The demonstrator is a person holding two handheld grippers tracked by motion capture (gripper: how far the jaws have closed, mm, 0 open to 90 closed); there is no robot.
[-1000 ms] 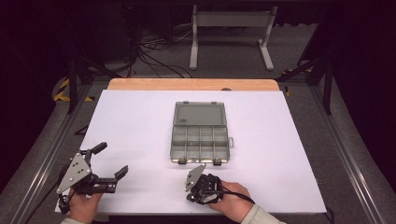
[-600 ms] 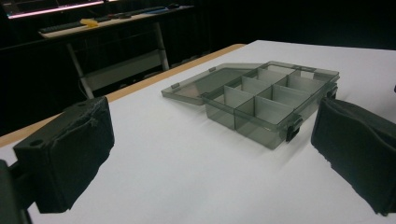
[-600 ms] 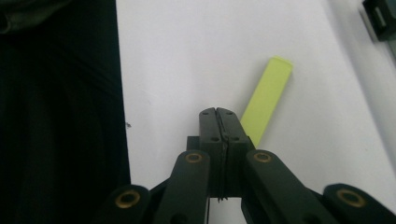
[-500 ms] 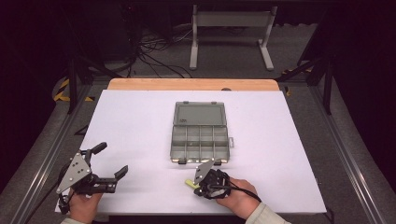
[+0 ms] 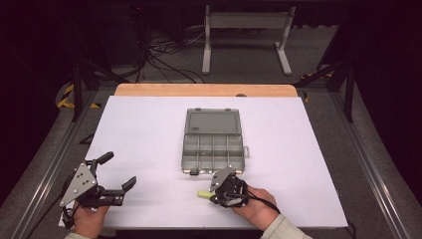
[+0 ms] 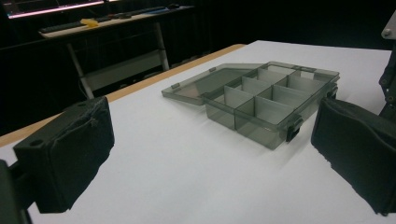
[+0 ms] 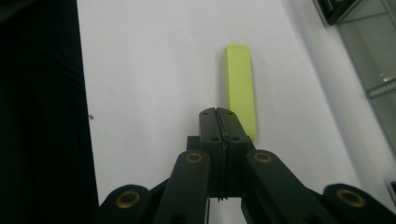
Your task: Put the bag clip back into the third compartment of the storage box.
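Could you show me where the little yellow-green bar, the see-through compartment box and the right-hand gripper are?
yellow-green bar [image 7: 240, 84]: right gripper view, middle of its flat top.
compartment box [image 5: 213, 149]: high view, a divider wall in its tray.
right gripper [image 7: 218, 122]: right gripper view, the seam where its jaws meet, shut, empty.

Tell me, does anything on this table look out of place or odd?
Only one small thing: a yellow-green strip lies loose on the white table, outside the open compartment box. The right gripper, jaws shut, sits beside it rather than around it. The box sits straight and nothing looks spilled or broken.
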